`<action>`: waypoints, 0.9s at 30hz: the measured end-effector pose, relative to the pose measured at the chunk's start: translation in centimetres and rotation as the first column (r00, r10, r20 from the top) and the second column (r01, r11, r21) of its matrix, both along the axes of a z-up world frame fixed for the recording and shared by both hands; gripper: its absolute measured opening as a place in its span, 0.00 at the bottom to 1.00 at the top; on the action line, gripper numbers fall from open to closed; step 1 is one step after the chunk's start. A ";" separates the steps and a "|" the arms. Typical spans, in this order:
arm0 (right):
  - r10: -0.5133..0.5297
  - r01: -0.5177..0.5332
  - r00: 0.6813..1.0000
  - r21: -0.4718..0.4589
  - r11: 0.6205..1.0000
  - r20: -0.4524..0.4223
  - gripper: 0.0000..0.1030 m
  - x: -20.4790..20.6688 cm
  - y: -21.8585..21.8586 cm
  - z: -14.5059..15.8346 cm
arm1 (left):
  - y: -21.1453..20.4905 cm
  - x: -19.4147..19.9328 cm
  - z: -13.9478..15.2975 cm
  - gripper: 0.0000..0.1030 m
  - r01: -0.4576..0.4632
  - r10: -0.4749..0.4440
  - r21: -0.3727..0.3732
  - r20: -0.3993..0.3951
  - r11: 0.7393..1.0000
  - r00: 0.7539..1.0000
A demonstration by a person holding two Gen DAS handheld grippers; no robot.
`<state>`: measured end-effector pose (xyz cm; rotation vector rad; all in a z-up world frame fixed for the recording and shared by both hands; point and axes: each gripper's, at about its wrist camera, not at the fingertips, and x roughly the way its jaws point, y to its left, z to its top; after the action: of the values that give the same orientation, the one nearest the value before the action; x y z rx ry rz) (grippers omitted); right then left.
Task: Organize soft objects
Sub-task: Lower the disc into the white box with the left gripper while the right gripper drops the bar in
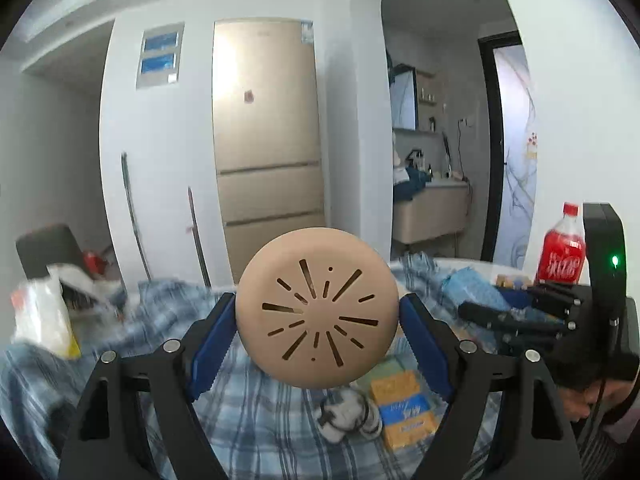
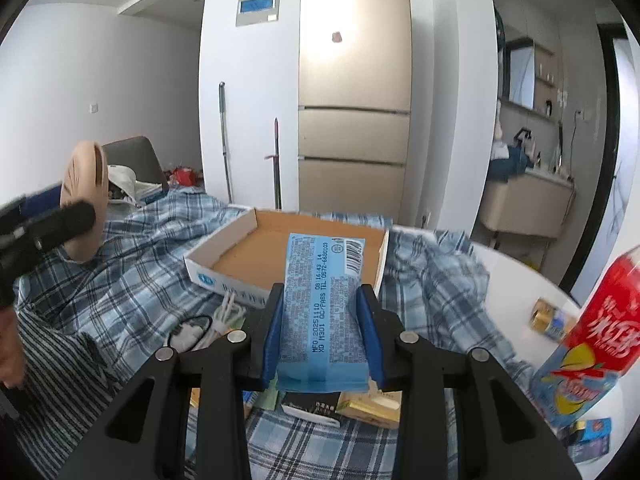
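My left gripper (image 1: 318,330) is shut on a round tan squishy bun (image 1: 316,308) with dark radiating slits, lifted above the plaid cloth. In the right wrist view the same bun (image 2: 84,196) shows edge-on at the far left, held in the air. My right gripper (image 2: 322,334) is shut on a light blue tissue pack (image 2: 320,312), its printed back facing up, just in front of an open cardboard tray (image 2: 280,248). The right gripper (image 1: 516,312) appears dark at the right of the left wrist view, the blue pack (image 1: 472,286) in it.
A blue plaid cloth (image 2: 120,276) covers the table. A red soda bottle (image 2: 600,320) stands at the right, small packs (image 2: 368,404) and a can (image 2: 548,318) lie around. Yellow-blue packs (image 1: 400,400) and a small plush (image 1: 348,416) lie below the bun. A chair (image 2: 136,160) stands behind.
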<state>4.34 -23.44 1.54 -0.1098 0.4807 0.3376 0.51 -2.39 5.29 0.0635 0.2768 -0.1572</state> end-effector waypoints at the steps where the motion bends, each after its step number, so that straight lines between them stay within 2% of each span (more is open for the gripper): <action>1: 0.001 -0.001 1.000 0.006 1.000 0.011 0.33 -0.2 0.1 0.7 | -0.1 0.0 0.6 0.81 0.002 -0.002 0.004 0.010 1.000 1.000; 6: 0.000 0.001 0.996 -0.010 1.000 0.085 0.33 -0.5 0.7 4.3 | -0.8 1.5 4.1 0.81 0.027 -0.026 -0.040 0.035 0.999 0.999; 10: -0.027 0.027 0.995 0.005 1.000 0.093 0.33 1.1 0.9 7.8 | -1.6 3.4 6.2 0.81 0.029 -0.027 -0.045 0.063 0.999 0.998; 13: -0.081 0.079 0.987 0.017 0.997 0.141 0.33 2.5 1.1 10.0 | -2.5 5.8 7.3 0.81 -0.003 0.004 -0.031 0.051 1.000 0.999; 17: -0.141 0.133 0.982 0.062 0.989 0.130 0.33 5.0 1.0 12.1 | -3.1 9.0 8.3 0.81 -0.031 0.032 -0.053 0.029 0.998 0.999; 22: -0.160 0.149 0.982 0.107 0.983 0.102 0.33 8.0 1.1 12.9 | -2.3 11.9 8.0 0.81 -0.034 0.034 -0.097 -0.006 0.995 0.999; 27: -0.191 0.185 0.980 0.101 0.977 0.057 0.33 10.6 1.1 10.6 | -1.5 14.0 6.0 0.81 -0.047 0.045 -0.081 -0.034 0.996 0.998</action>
<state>14.94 -22.30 12.15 0.0178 0.4044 0.1699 14.55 -3.89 11.28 -0.0269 0.3035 -0.1239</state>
